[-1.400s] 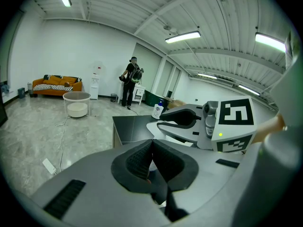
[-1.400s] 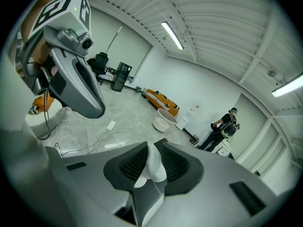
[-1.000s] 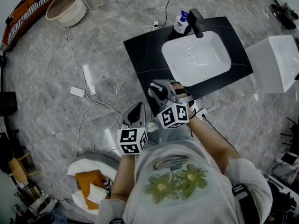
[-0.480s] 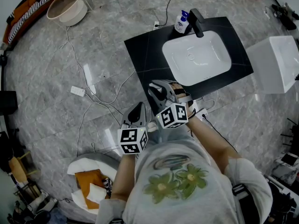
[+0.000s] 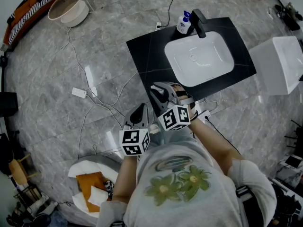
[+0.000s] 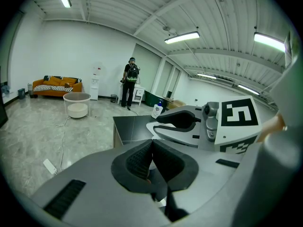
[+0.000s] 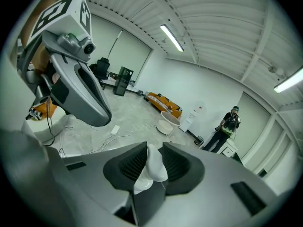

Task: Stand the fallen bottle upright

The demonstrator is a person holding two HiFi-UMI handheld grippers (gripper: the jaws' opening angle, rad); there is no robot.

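- Starting at far left in the head view with a round tub (image 5: 66, 6) on the grey stone floor (image 5: 42, 74), and a white power strip (image 5: 78, 92) lying nearer on that floor.
- Finding an orange cloth (image 5: 90, 183) low at left on a round white surface.
- Reading the left gripper (image 6: 151, 143) as closed: jaws meeting at the tips, nothing gripped, held in front of the person's chest and short of the counter (image 5: 147, 56).
- Placing the right gripper (image 7: 150, 148) just beside it, over the counter's near edge.
- Noting its jaws opening around a small white lump (image 7: 154, 167) that touches both pads; cannot tell what the lump is.
- Moving on to the black counter, with a white sink (image 5: 215, 63) set into it.
- Locating the bottle (image 5: 183, 22) at the counter's back edge: upright, white with a blue top, just left of the black faucet (image 5: 200, 22), well apart from both grippers.
- Ending at a white box (image 5: 279, 63) on the floor right of the counter.
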